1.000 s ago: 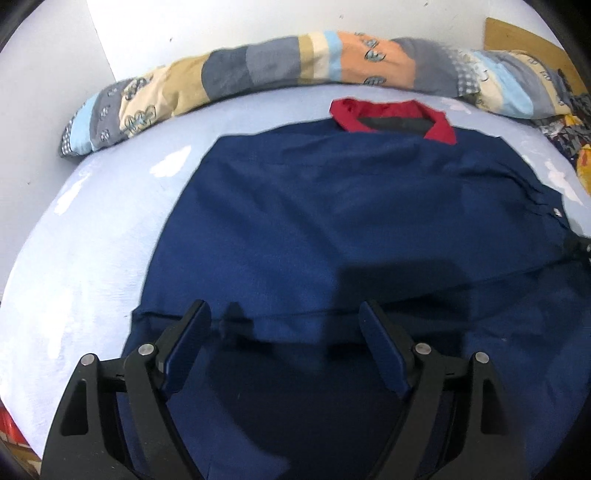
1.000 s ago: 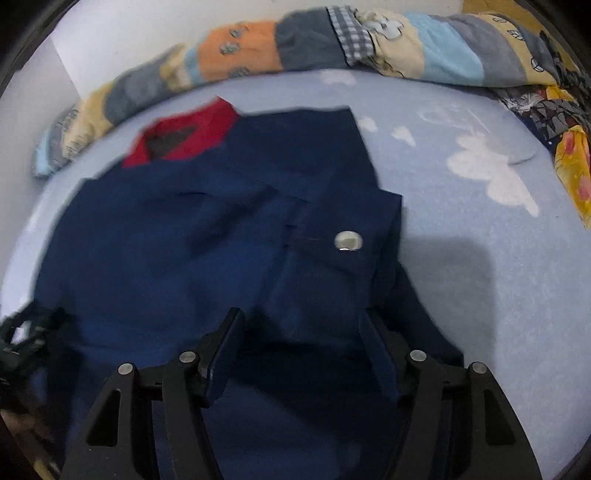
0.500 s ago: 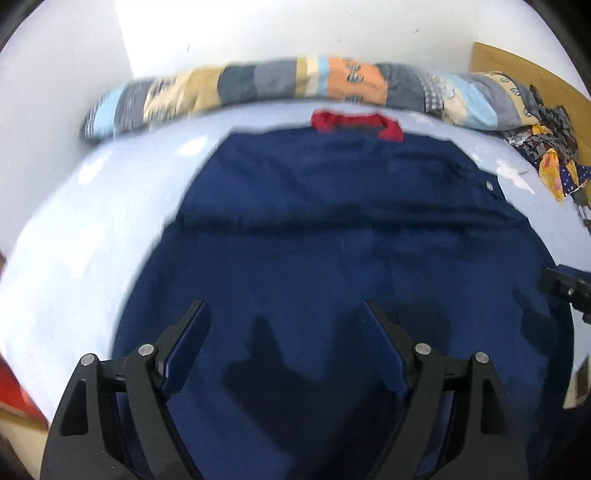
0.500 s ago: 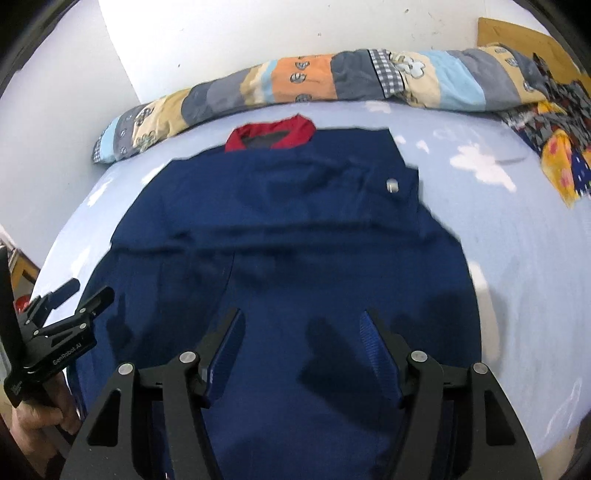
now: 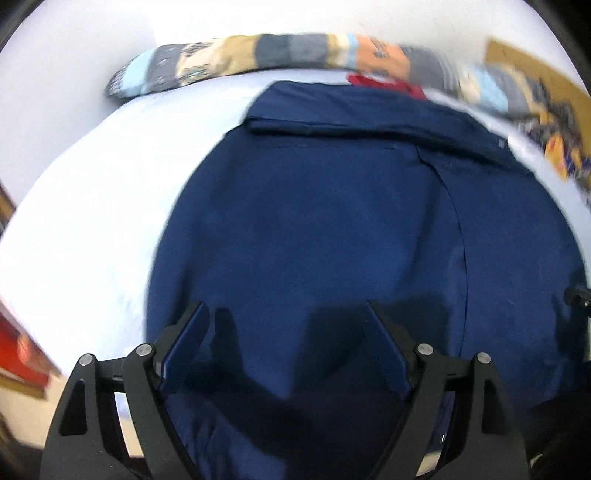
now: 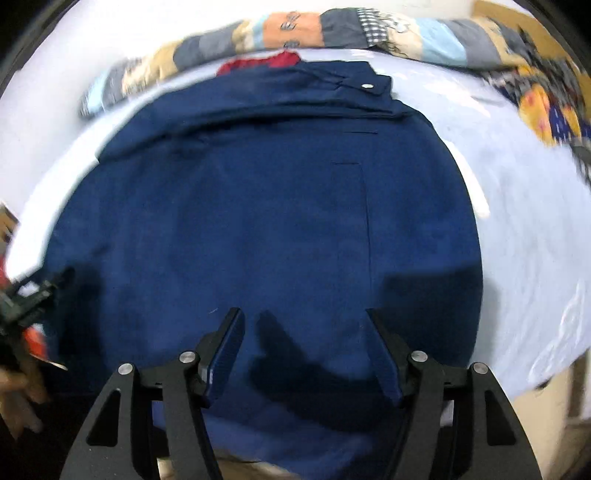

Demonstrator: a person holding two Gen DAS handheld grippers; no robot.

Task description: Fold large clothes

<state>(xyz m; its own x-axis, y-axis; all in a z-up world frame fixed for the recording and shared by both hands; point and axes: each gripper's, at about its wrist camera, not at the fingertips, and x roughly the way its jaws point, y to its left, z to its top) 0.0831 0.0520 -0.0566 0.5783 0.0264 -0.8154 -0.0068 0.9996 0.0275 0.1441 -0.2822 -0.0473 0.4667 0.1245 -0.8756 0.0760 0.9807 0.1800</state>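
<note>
So the biggest thing here is the bed, covered in a pale blue sheet, which fills both wrist views. Spread flat across most of it is the navy garment, a big piece of dark blue clothing that reaches from the near edge of the mattress almost up to the far side. There's a folded-over band of fabric running across its upper part, and a vertical seam runs down the right portion in both views.

Along the far edge of the bed sits a long patchwork quilt roll in orange, grey, tan and light blue, pretty blurry in both shots. To the right there's a bunched-up patterned cloth with yellow and dark patches.

The left gripper hangs over the near hem area with its fingers spread wide, nothing between them, just shadow on the fabric. Same deal for the right gripper: fingers apart, hovering above the lower part of the garment, not pinching anything.

Smaller bits: the red collar peeks out at the top end, and a little silver snap button sits on the folded flap near it.
</note>
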